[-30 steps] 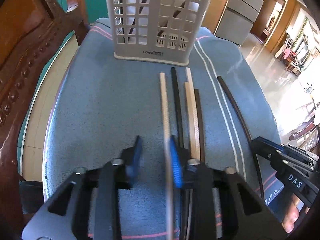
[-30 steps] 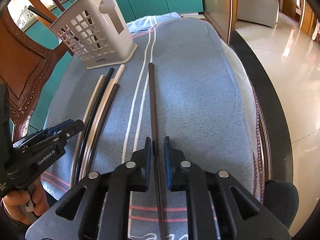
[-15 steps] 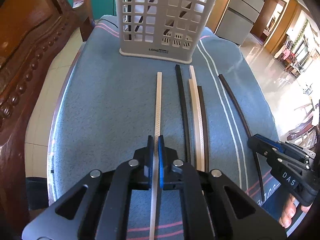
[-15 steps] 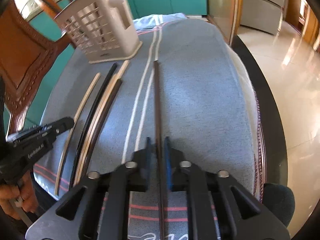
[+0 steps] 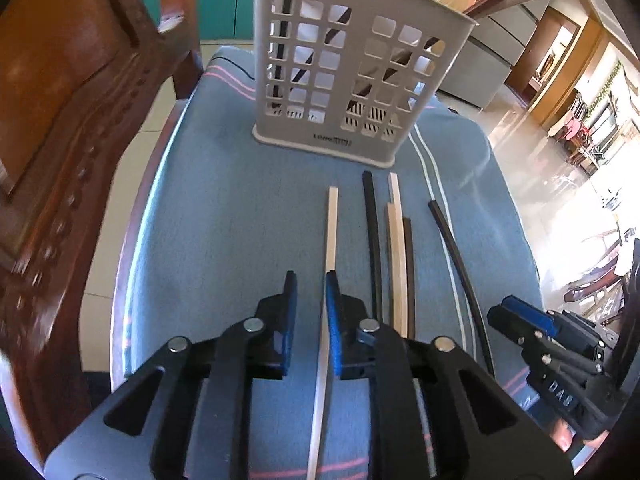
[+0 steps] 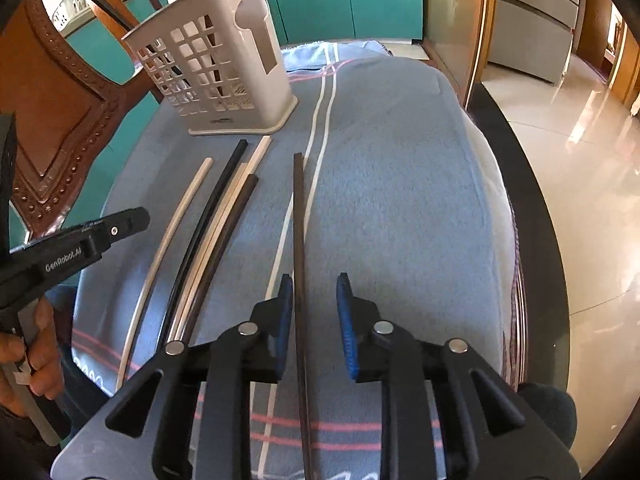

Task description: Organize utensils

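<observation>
Left claw (image 5: 308, 300) parted, low, level, right claw (image 6: 312, 304) parted wider, alongside

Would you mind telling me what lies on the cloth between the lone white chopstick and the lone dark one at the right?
Four chopsticks in a bundle: black, two pale, one dark brown, between the white chopstick and the dark chopstick. The left wrist view shows it best.

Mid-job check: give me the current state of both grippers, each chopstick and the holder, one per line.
left gripper: open, astride the white chopstick
right gripper: open, astride the brown chopstick
white chopstick: flat on the cloth, not gripped
brown chopstick: flat on the cloth, not gripped
four chopsticks between them: lying bunched on the cloth
utensil holder: upright, sticks already inside
</observation>
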{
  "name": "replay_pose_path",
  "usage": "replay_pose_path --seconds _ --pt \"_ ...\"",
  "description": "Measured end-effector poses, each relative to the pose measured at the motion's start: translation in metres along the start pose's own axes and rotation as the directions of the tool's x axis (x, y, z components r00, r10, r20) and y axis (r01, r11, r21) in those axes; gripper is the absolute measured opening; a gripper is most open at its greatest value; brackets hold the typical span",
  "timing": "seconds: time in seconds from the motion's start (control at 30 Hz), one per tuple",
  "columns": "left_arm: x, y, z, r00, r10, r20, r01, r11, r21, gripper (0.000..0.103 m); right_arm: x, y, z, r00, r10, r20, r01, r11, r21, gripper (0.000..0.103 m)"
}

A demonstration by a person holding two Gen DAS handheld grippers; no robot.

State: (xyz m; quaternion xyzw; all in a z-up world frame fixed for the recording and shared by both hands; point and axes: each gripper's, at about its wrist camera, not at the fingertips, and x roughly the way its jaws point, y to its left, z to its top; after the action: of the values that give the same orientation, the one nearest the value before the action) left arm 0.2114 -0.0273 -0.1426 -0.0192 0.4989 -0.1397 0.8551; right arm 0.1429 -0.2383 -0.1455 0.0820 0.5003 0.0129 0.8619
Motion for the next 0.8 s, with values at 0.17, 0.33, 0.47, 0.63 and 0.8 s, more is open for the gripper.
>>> replay_pose_path --seconds 0.17,0.33,0.47,0.63,0.8 --pt "0.013 -0.014 0.014 0.998 0.066 0.003 -0.066 0.997 0.038 0.019 0.015 0.005 0.013 1.000 -0.029 -0.004 0.029 0.999 -0.026 0.024" --pt "0.025 -0.024 0.016 0.996 0.092 -0.008 -0.091 0.994 0.065 0.022 0.028 0.011 0.022 0.996 -0.084 0.004 0.085 0.994 -0.072 0.026" --pt "0.034 -0.027 0.014 0.994 0.101 -0.032 -0.099 0.992 0.075 0.023 0.034 0.016 0.027 0.994 -0.108 0.017 0.110 0.989 -0.100 0.028" --pt "0.040 -0.030 0.017 0.993 0.112 -0.030 -0.108 0.990 0.091 0.028 0.039 0.019 0.036 0.992 -0.123 0.026 0.125 0.986 -0.113 0.030" --pt "0.045 -0.037 0.022 0.991 0.130 -0.023 -0.126 0.985 0.115 0.031 0.050 0.023 0.050 0.990 -0.135 0.041 0.139 0.983 -0.122 0.032"
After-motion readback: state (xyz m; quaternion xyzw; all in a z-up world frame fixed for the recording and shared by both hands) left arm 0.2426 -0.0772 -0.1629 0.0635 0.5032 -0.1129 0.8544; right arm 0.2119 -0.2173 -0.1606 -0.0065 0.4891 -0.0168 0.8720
